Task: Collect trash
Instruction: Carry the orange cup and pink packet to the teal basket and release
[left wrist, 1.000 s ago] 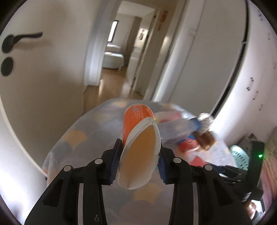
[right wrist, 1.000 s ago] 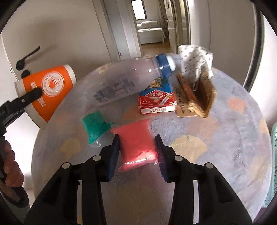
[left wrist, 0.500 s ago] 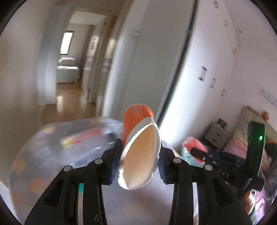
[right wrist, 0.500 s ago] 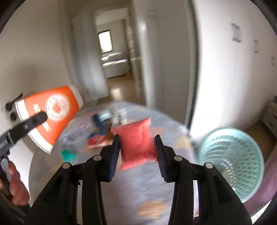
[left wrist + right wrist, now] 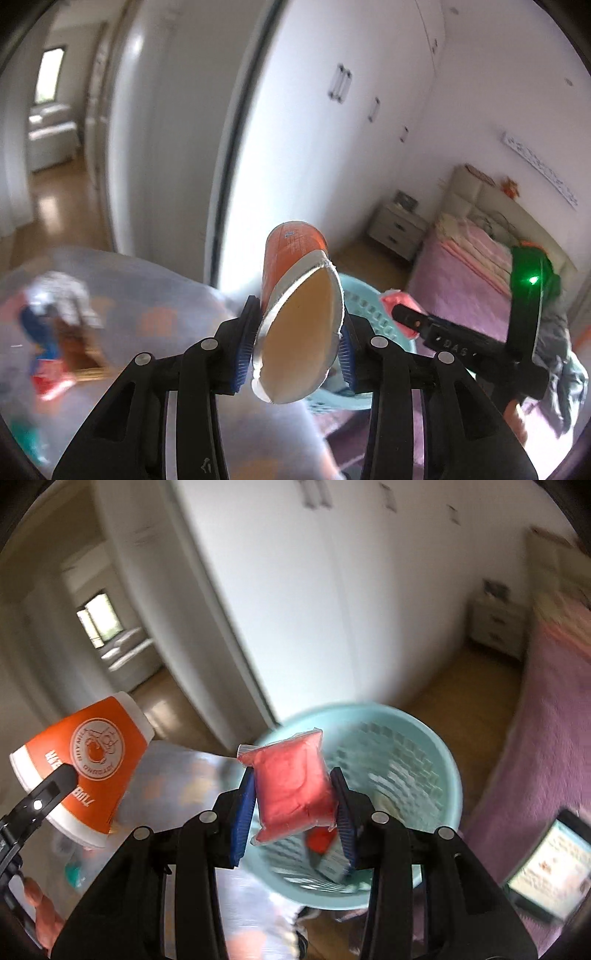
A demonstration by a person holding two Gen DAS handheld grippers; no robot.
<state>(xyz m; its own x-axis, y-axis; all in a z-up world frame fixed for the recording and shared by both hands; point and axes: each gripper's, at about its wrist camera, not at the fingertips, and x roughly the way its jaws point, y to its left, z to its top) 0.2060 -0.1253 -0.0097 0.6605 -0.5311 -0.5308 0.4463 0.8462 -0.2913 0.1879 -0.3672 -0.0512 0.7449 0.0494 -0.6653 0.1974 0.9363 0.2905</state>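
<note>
My left gripper (image 5: 295, 341) is shut on an orange and white paper cup (image 5: 297, 317), squeezed flat at its mouth, held in the air past the table's edge. The cup also shows in the right wrist view (image 5: 83, 771). My right gripper (image 5: 293, 805) is shut on a red plastic packet (image 5: 293, 782) and holds it above a pale teal mesh basket (image 5: 436, 753) on the floor. The packet (image 5: 397, 299) and basket (image 5: 365, 306) show in the left wrist view, just right of the cup. Some trash lies in the basket (image 5: 325, 845).
A round table with a patterned cloth (image 5: 155, 314) lies to the left, with blurred trash on it: a box and paper (image 5: 62, 332). A pink bed (image 5: 480, 266), a nightstand (image 5: 399, 225) and white wardrobe doors (image 5: 332, 129) stand to the right. A lit phone (image 5: 546, 864) lies at right.
Both grippers have swung right, away from the table and toward the teal basket, each still holding its item. The red packet is now over the basket.
</note>
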